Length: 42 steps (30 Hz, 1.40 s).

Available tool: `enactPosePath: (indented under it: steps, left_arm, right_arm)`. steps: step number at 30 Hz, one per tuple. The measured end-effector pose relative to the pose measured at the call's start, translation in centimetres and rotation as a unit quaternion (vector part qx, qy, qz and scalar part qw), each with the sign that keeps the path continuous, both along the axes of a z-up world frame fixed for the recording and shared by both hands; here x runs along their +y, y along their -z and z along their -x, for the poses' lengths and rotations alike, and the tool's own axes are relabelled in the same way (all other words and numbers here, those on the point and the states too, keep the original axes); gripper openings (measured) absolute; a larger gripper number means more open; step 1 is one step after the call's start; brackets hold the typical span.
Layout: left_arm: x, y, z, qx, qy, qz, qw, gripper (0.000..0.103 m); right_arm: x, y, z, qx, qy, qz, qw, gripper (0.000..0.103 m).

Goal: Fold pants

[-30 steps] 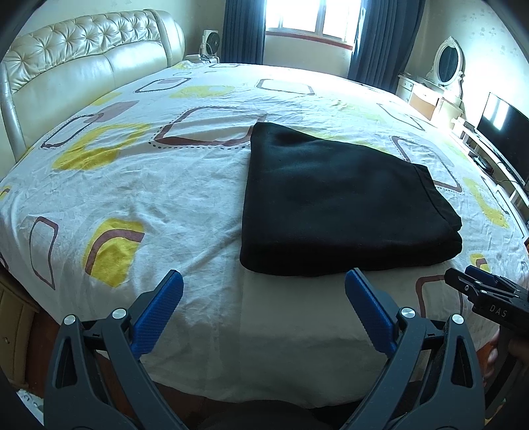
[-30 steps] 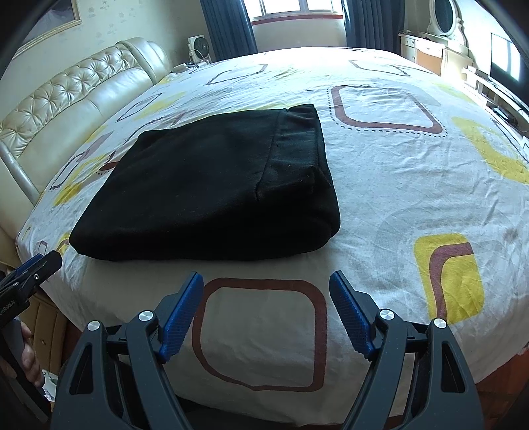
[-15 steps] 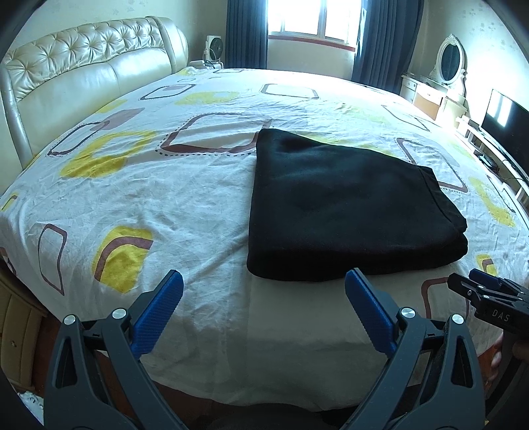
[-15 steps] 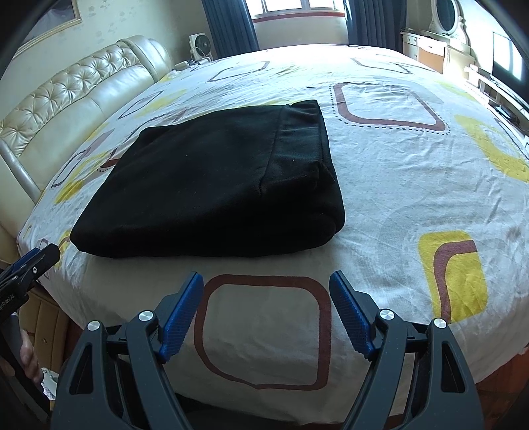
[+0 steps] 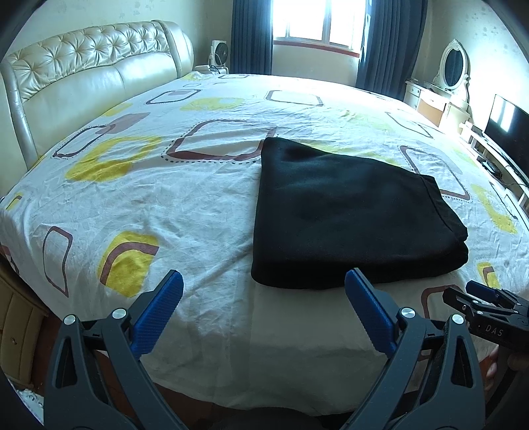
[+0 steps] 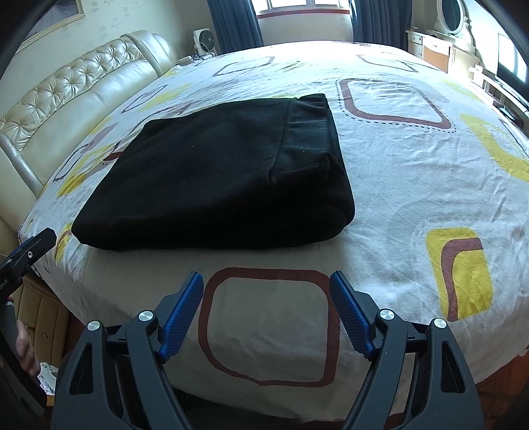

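The black pants (image 5: 350, 215) lie folded into a thick, roughly rectangular stack on the bed (image 5: 185, 198), near its front edge and nearer the front right corner than the left as the left wrist view shows it. Seen in the right wrist view, the pants (image 6: 218, 175) show a seamed band along their right-hand side, and the rounded fold faces the front edge of the bed (image 6: 396, 185). The stack rests flat and nothing touches it.

The bed is covered by a white sheet printed with yellow blocks and brown rounded squares, lightly wrinkled.

The left tongs (image 5: 263, 291) hang over the front edge of the bed with their blue pads spread wide and nothing between them; the right-hand pad sits just short of the pants' near edge in the picture, apart from the cloth. The right tongs (image 6: 266, 292) likewise stand wide apart and empty over a brown rounded square on the sheet, short of the pants. Each tool's tip shows at the edge of the other's view, with part of a hand (image 6: 24, 350) beneath.

A tufted cream headboard (image 5: 82, 82) runs along the left side of the bed. Beyond the far edge stand a small fan (image 5: 220, 54), dark curtains (image 5: 251, 36) and a bright window (image 5: 317, 20); to the right are a dresser with an oval mirror (image 5: 454, 67) and a dark screen (image 5: 507, 127).
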<state>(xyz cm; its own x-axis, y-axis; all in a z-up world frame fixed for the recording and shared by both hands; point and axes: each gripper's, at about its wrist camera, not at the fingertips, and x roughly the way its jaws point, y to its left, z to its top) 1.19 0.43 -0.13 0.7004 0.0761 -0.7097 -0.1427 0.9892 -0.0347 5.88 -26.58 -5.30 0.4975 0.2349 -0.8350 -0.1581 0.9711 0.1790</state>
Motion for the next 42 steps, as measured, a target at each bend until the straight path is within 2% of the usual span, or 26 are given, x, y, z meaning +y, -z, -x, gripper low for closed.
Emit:
enactPosePath:
  steps: [11, 14, 25, 28, 31, 35, 39, 42]
  left_arm:
    - [-0.8, -1.2, 0.3, -0.026, 0.018, 0.0, 0.9995, 0.098]
    - [-1.4, -1.5, 0.4, -0.033, 0.022, -0.013, 0.9991, 0.098]
    - [-1.7, -1.5, 0.5, -0.027, 0.025, 0.0, 0.9993, 0.1]
    - [-1.7, -1.4, 0.6, -0.027, 0.012, 0.005, 0.9996, 0.1]
    - [-1.9, -1.7, 1.1, -0.035, -0.016, -0.024, 0.999, 0.1]
    - [-2.1, -2.5, 1.0, -0.042, 0.031, -0.018, 0.9985, 0.101]
    - [0.0, -4.0, -0.5, -0.056, 0.03, -0.017, 0.9978, 0.101]
    - [3.7, -4.1, -3.9, -0.047, 0.009, -0.023, 0.9986, 0.101]
  right_arm:
    - [0.2, 0.0, 0.1, 0.001, -0.001, -0.001, 1.0, 0.077]
    - [0.2, 0.1, 0.1, 0.002, -0.001, -0.001, 1.0, 0.077]
    - [0.1, 0.2, 0.1, 0.002, 0.0, -0.001, 1.0, 0.077]
    - [0.1, 0.2, 0.1, 0.003, 0.0, -0.002, 1.0, 0.077]
    - [0.0, 0.1, 0.0, 0.002, 0.0, -0.002, 1.0, 0.077]
    - [-0.3, 0.2, 0.0, 0.01, 0.005, -0.009, 1.0, 0.077]
    - [-1.1, -0.8, -0.2, 0.013, 0.008, -0.034, 0.999, 0.077]
    - [-2.2, -2.6, -1.7, 0.002, 0.015, -0.056, 0.998, 0.077]
